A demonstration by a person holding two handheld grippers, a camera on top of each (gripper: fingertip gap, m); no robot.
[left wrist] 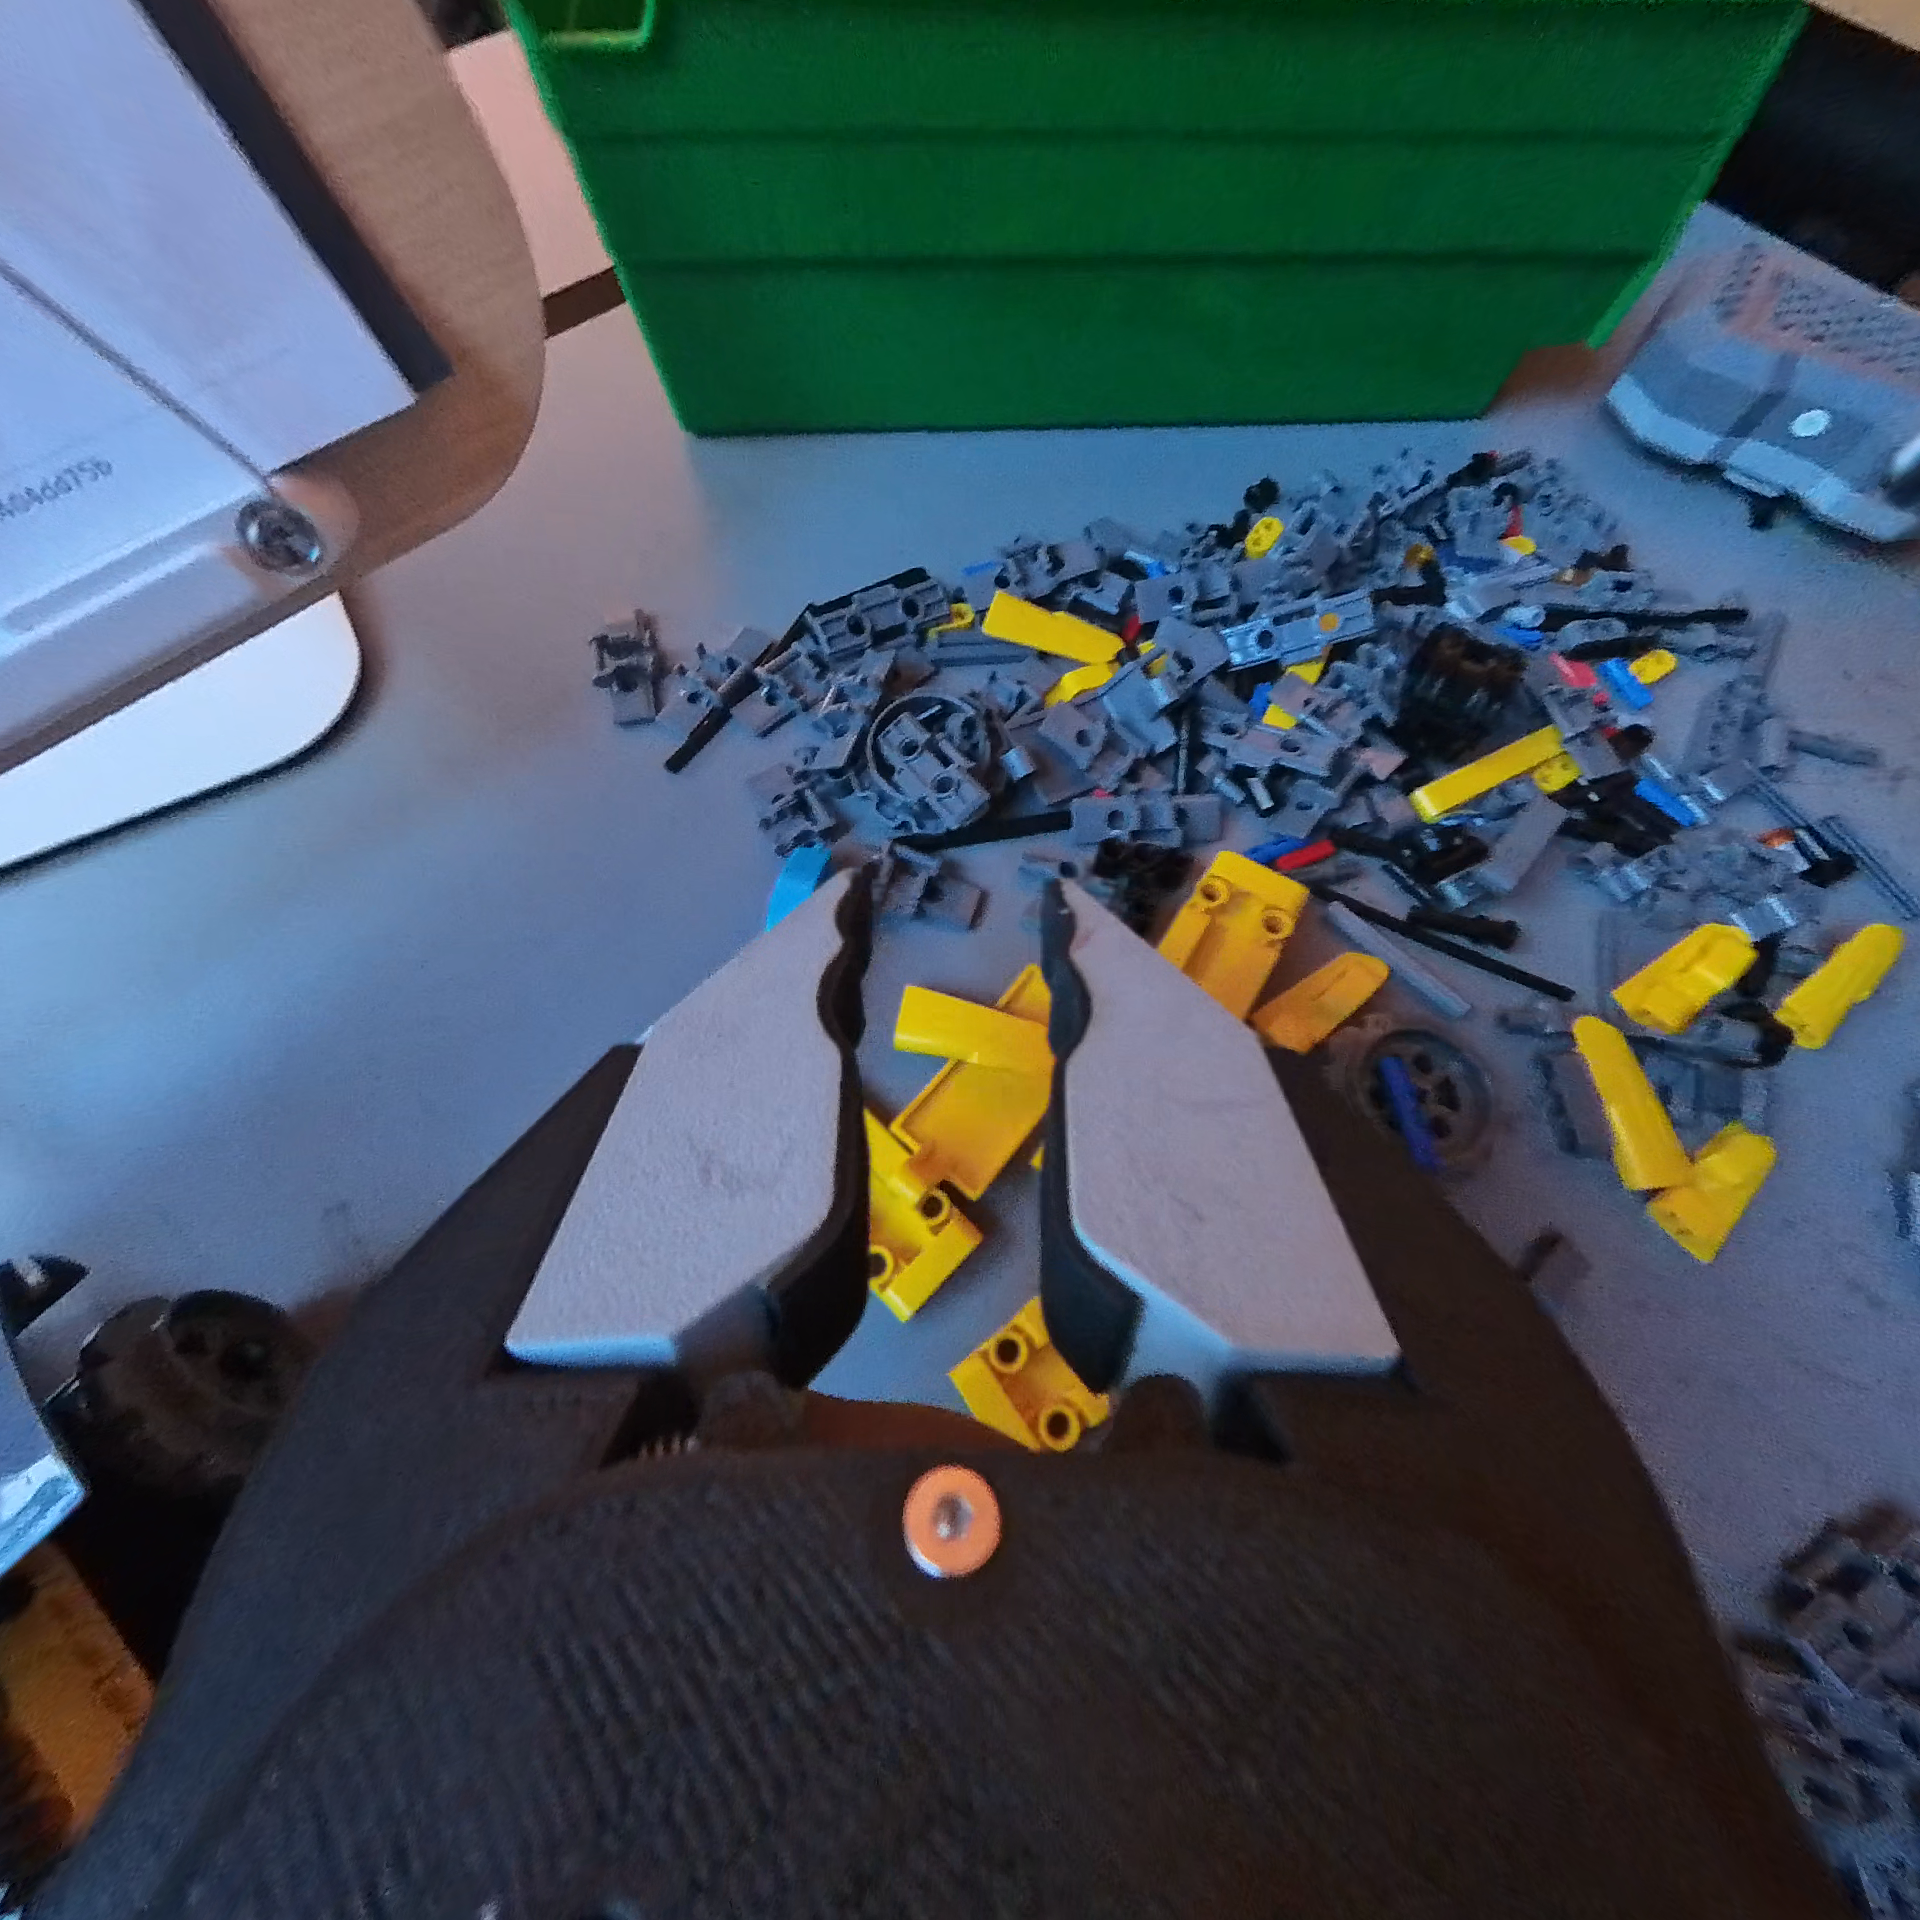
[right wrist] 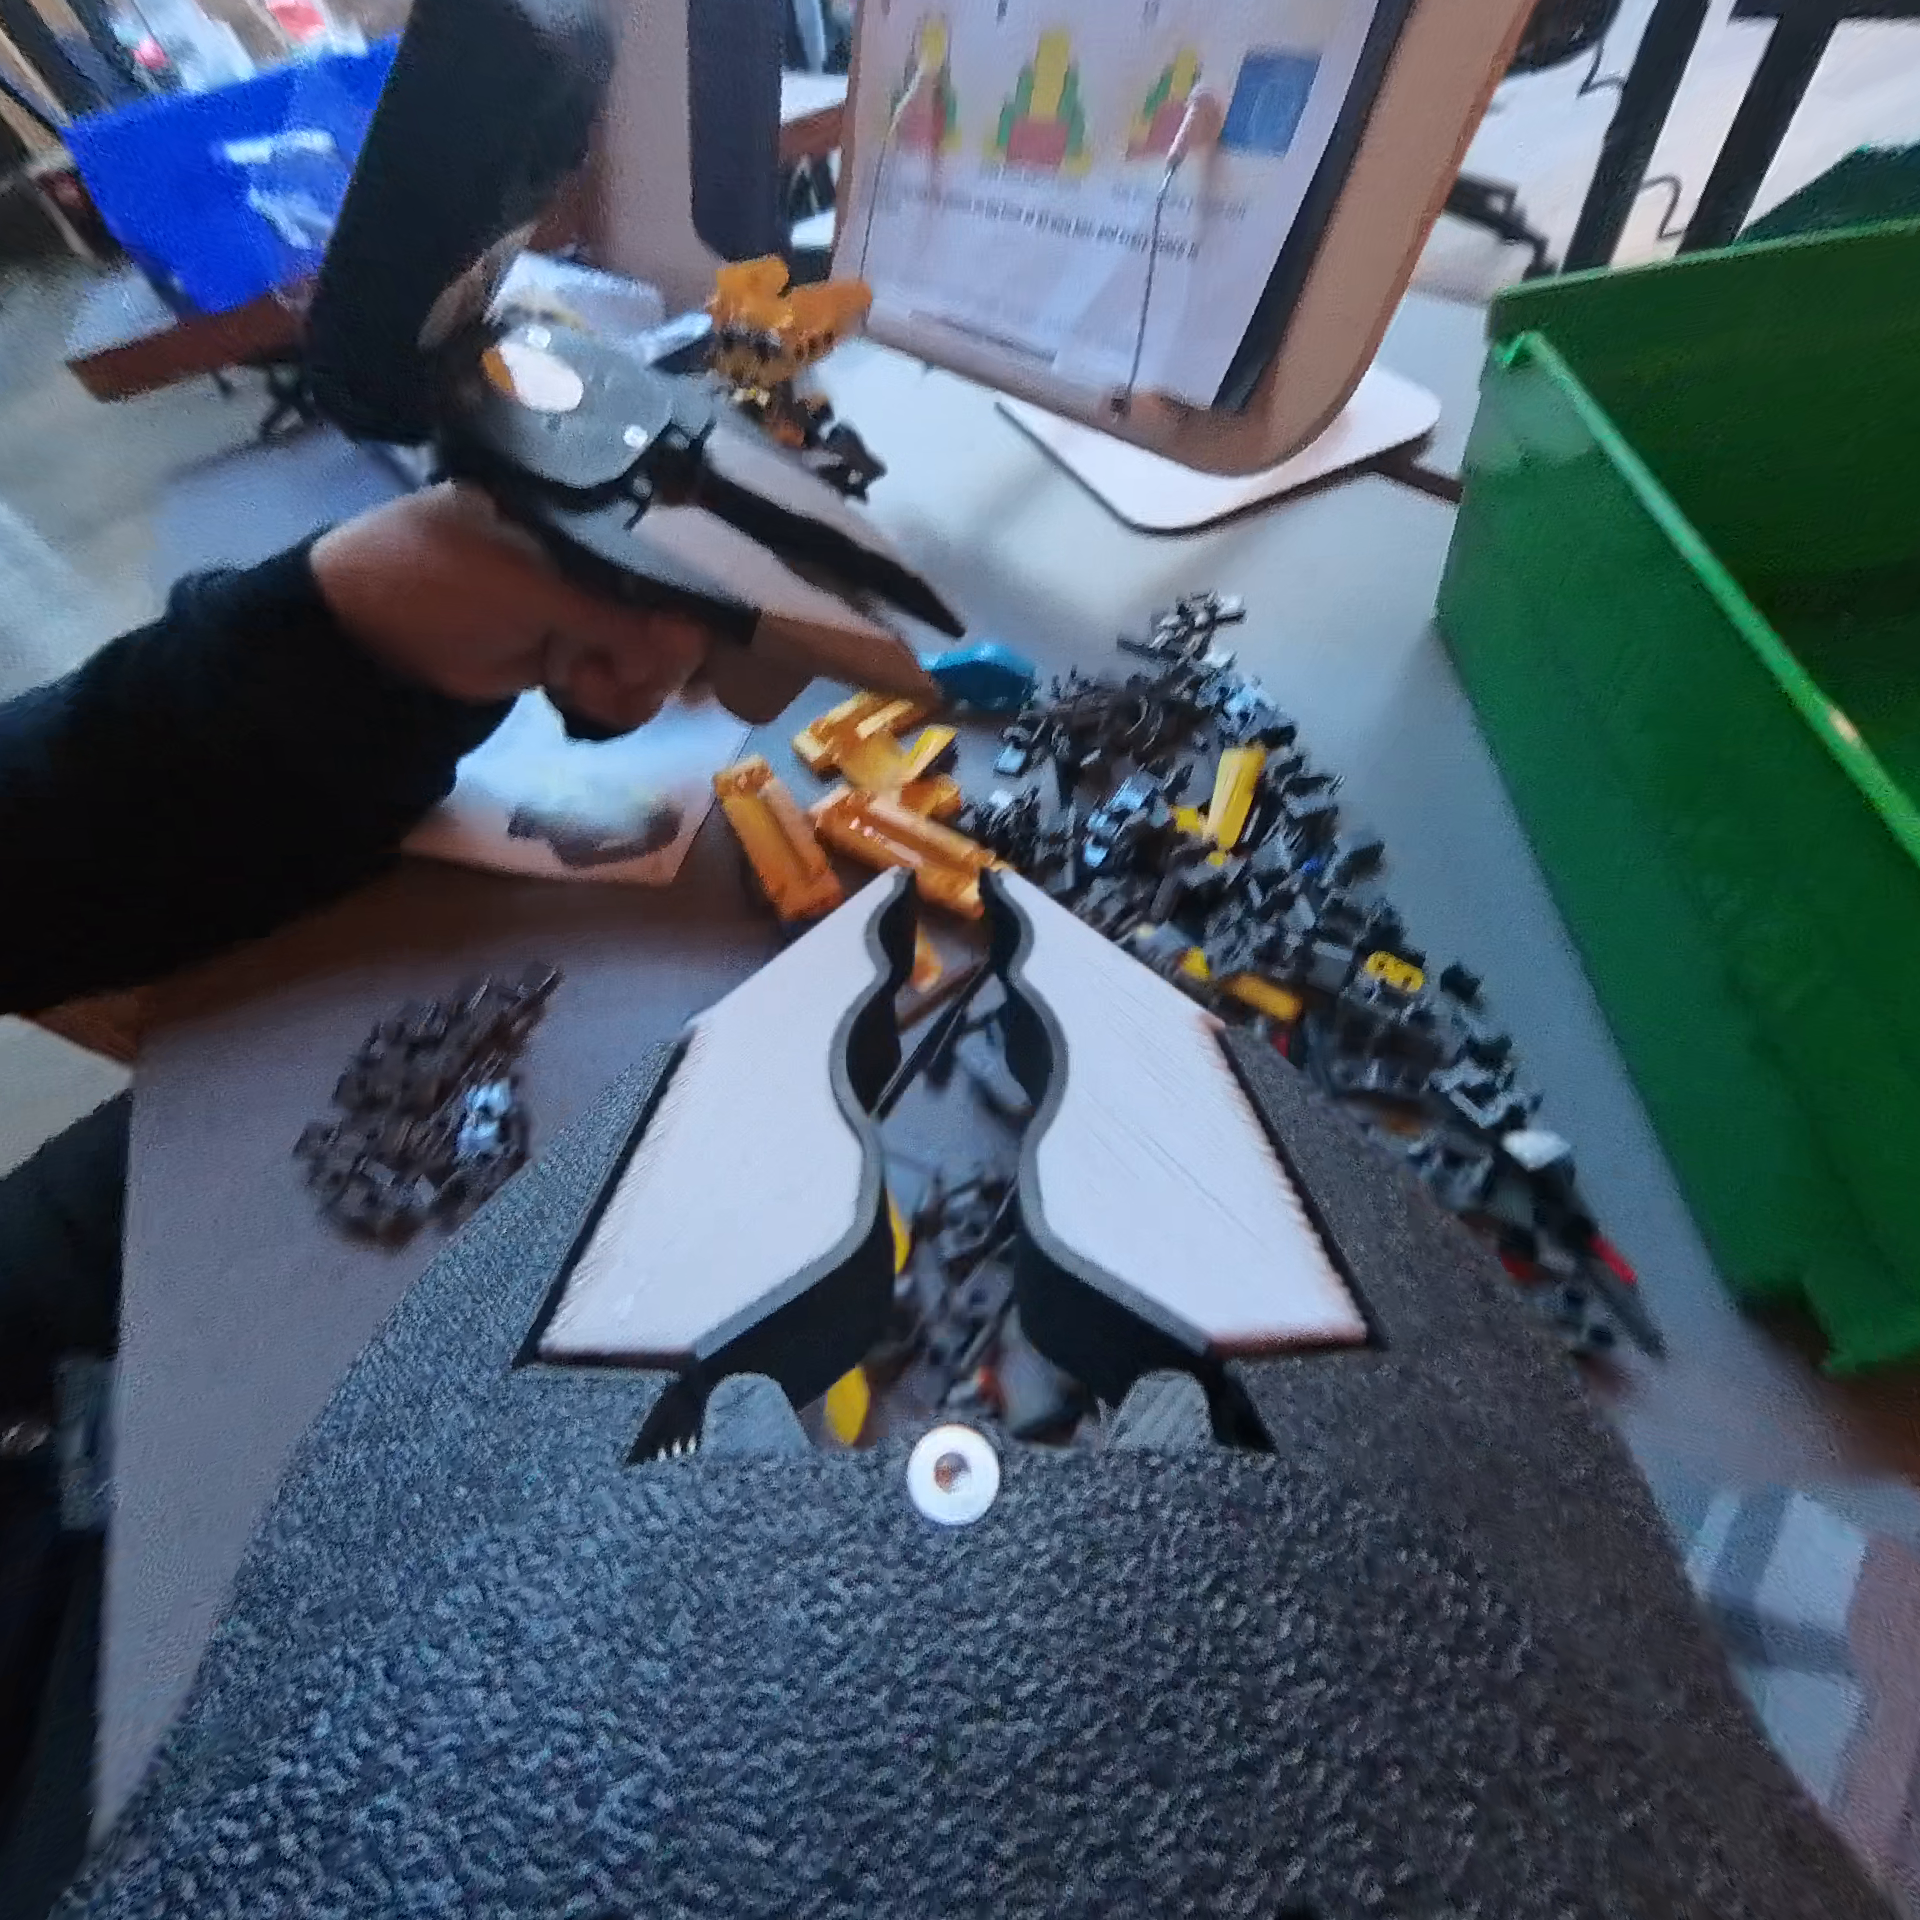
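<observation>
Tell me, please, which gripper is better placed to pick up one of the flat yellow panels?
Left. The left gripper hangs open right over the yellow panels; the right gripper hangs over dark pieces.

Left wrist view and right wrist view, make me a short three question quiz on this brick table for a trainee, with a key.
1. True or false: the left gripper is clamped on a yellow plastic panel piece.
2. Which stands behind the mixed pile of grey, black and yellow plastic building pieces in the left wrist view? A) large green plastic bin B) red bucket C) glass jar
3. Fill in: the right gripper hangs open over the ___ table.

Key: 1 false, it is open; 2 A; 3 grey.
</observation>
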